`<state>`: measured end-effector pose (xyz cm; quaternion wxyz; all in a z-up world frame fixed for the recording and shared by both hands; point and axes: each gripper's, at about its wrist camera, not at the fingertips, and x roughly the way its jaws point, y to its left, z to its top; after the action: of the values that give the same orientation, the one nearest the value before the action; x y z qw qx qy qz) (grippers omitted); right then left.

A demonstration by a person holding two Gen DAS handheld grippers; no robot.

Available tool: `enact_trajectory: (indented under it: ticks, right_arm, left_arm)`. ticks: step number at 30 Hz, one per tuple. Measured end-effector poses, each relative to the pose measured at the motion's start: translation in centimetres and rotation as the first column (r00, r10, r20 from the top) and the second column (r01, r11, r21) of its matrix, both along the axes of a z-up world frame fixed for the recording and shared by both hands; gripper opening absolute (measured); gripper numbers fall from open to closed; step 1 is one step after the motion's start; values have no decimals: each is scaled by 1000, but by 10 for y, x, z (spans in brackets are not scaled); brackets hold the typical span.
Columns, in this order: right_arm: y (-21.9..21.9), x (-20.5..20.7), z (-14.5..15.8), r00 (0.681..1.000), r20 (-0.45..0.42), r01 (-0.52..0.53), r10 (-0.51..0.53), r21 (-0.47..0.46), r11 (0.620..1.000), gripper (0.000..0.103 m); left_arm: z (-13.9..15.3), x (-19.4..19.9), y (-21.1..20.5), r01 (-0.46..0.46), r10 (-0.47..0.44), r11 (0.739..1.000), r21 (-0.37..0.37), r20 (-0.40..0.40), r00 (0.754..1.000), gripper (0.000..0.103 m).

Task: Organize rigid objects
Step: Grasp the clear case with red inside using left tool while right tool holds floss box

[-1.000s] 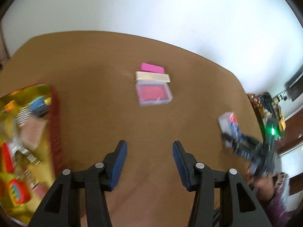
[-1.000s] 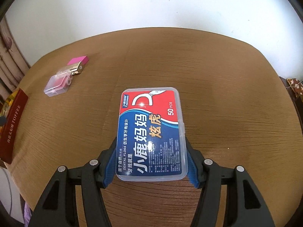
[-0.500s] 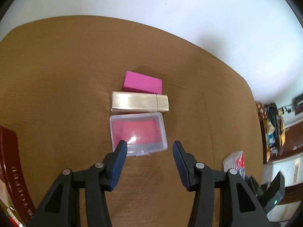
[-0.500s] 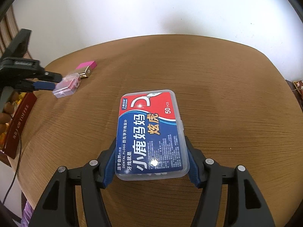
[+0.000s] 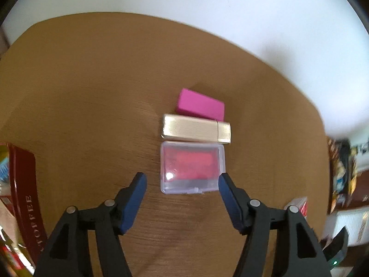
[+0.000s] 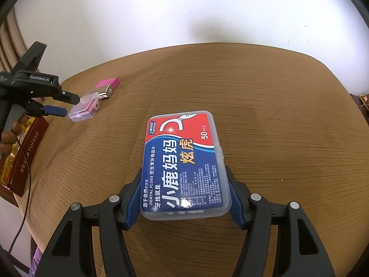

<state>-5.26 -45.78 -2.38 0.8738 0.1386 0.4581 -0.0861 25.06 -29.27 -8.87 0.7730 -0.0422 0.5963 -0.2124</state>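
From the left wrist view, the left hand-held gripper (image 5: pixel 182 182) stands released, its blue pads spread either side of the near end of a small clear plastic case with a red insert (image 5: pixel 192 167), not touching it. Just beyond that case lies a gold ribbed metal lighter (image 5: pixel 196 128), and beyond the lighter a magenta rectangular block (image 5: pixel 201 104), all three in a tight row on the brown wood-grain desk (image 5: pixel 92 92). Left of the case, at the desk's edge, a dark red tin (image 5: pixel 26 203) reads "TOFFEE". Half a second ago the pads were narrower and the case lay between their tips; now they are wider and the case sits a little farther ahead.

From the right wrist view, the right hand-held gripper (image 6: pixel 184 182) is clenched on a clear rectangular floss box with a red-and-blue label (image 6: pixel 184 161), printed "DENTAL FLOSS", "50 PCS" and large Chinese characters, held over the desk as before. Far left of the box, the left hand-held gripper carries "GenRobot.AI" on its body.
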Motion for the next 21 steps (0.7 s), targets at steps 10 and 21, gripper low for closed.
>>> enact_trajectory:
  ticks: [10, 21]
  right_arm:
    - [0, 1, 1, 1000, -5, -1, 1, -11, 1000, 61]
    - [-1, 0, 0, 1000, 0, 0, 0, -4, 1000, 62]
  left_arm:
    - [-8, 11, 23, 33, -57, 976, -215, -106, 993, 87]
    - [-4, 13, -7, 129, -132, 991, -33, -92, 987, 87]
